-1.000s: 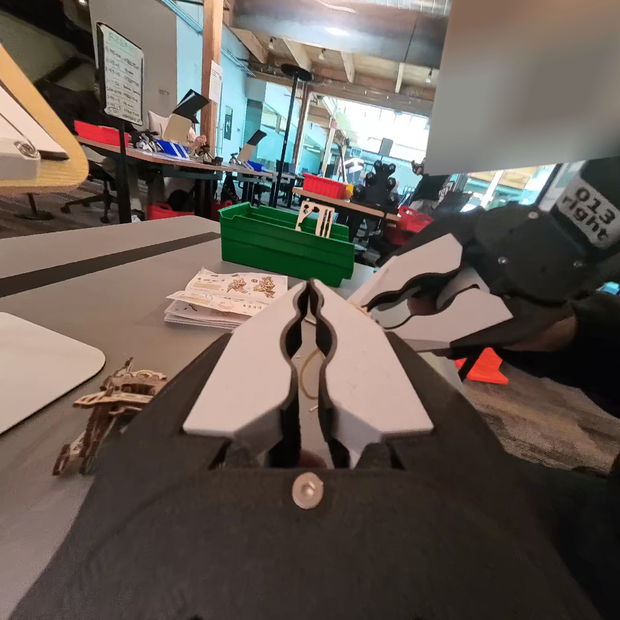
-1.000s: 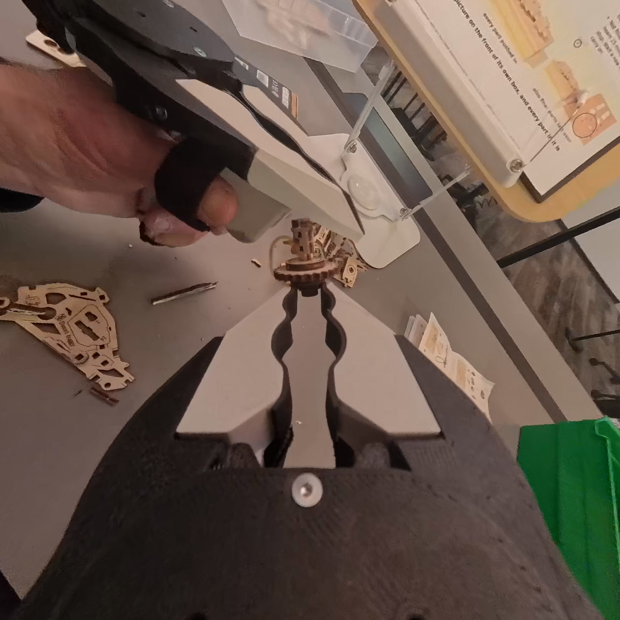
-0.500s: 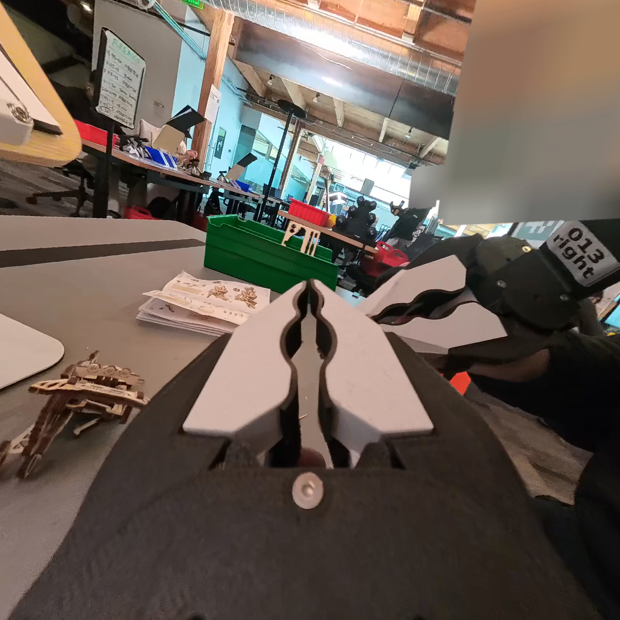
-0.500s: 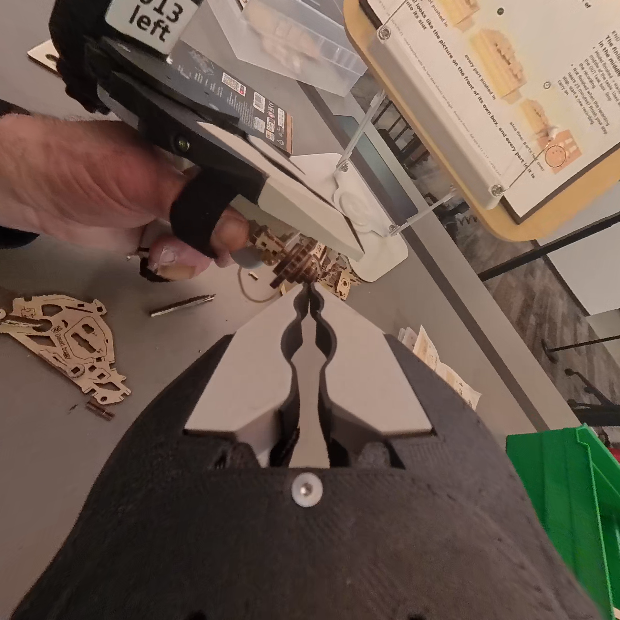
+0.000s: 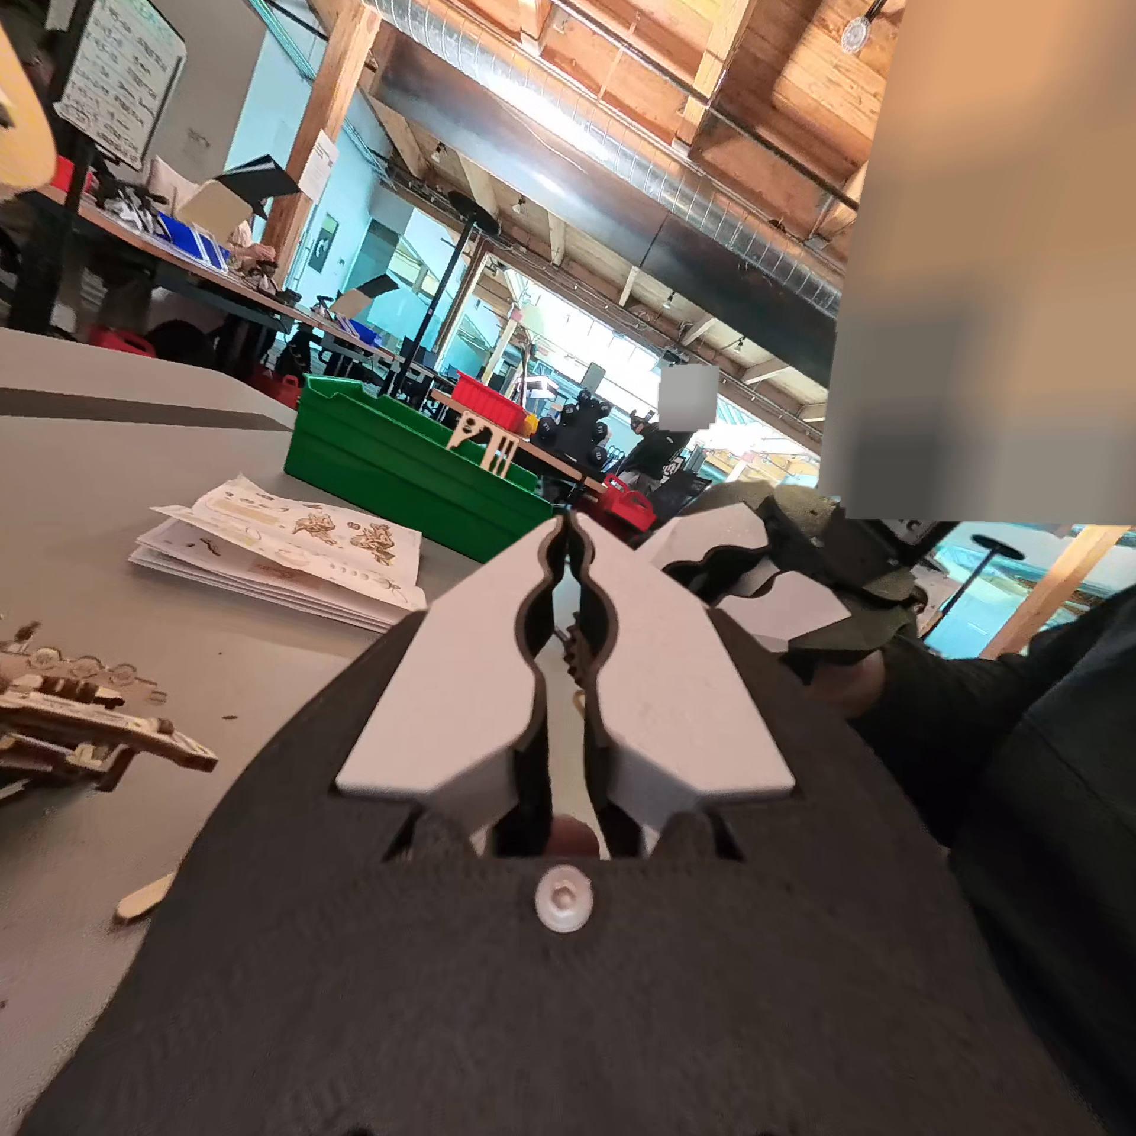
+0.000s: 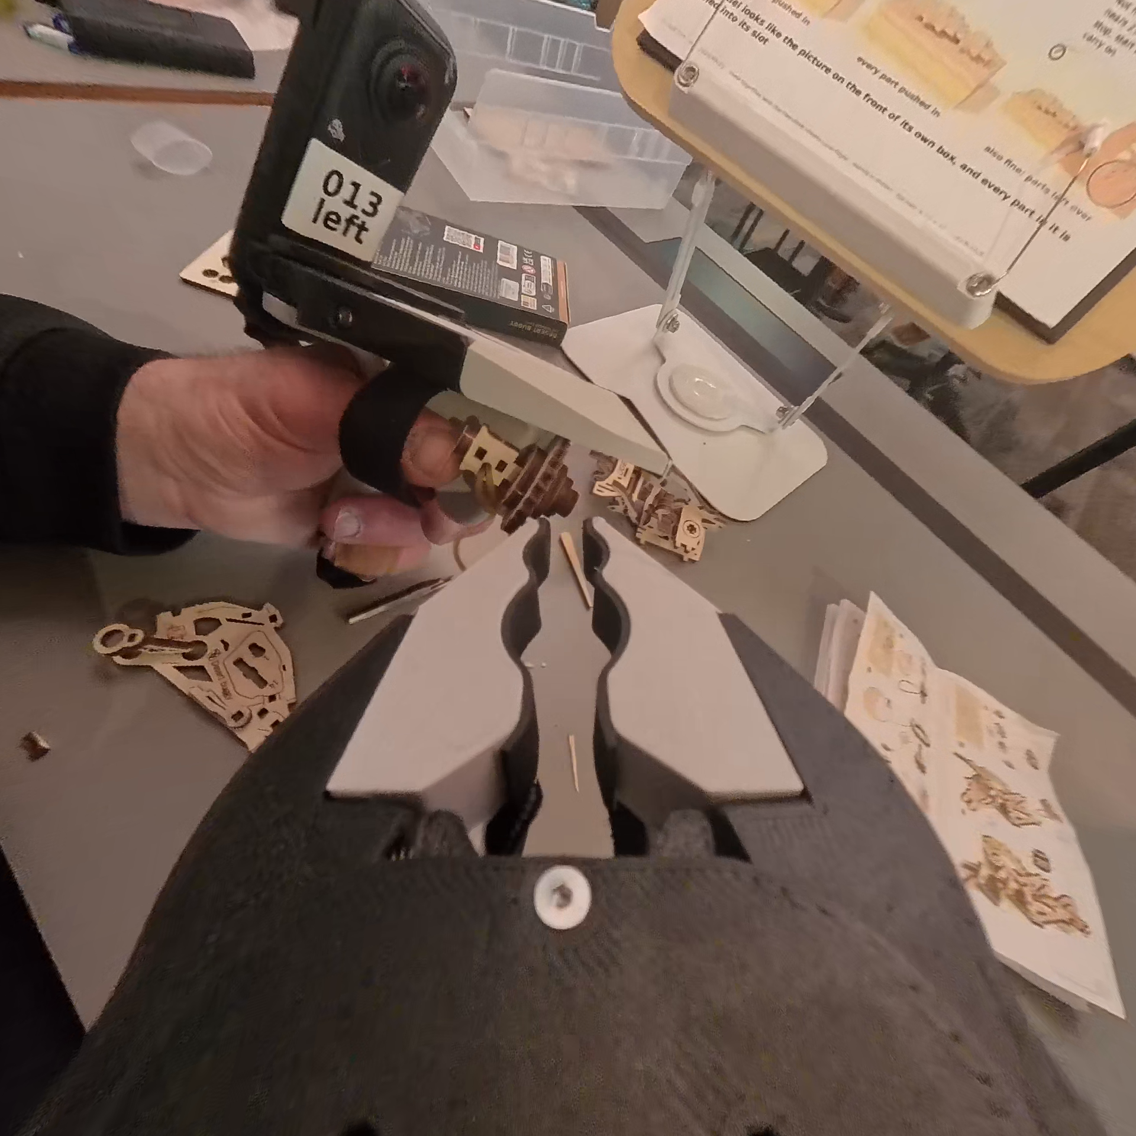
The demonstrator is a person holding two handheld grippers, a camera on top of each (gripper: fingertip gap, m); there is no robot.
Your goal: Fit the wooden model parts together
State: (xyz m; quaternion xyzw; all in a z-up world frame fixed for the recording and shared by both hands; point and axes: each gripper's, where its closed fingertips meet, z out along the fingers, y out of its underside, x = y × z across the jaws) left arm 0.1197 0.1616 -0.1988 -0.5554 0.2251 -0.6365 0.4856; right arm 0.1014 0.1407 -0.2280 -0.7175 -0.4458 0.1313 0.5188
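Left gripper, jaws closed with tips meeting, holds a wooden gear assembly beneath its fingers. Right gripper, jaws slightly parted and bare, sits just beside it above a wooden stick on the grey table.
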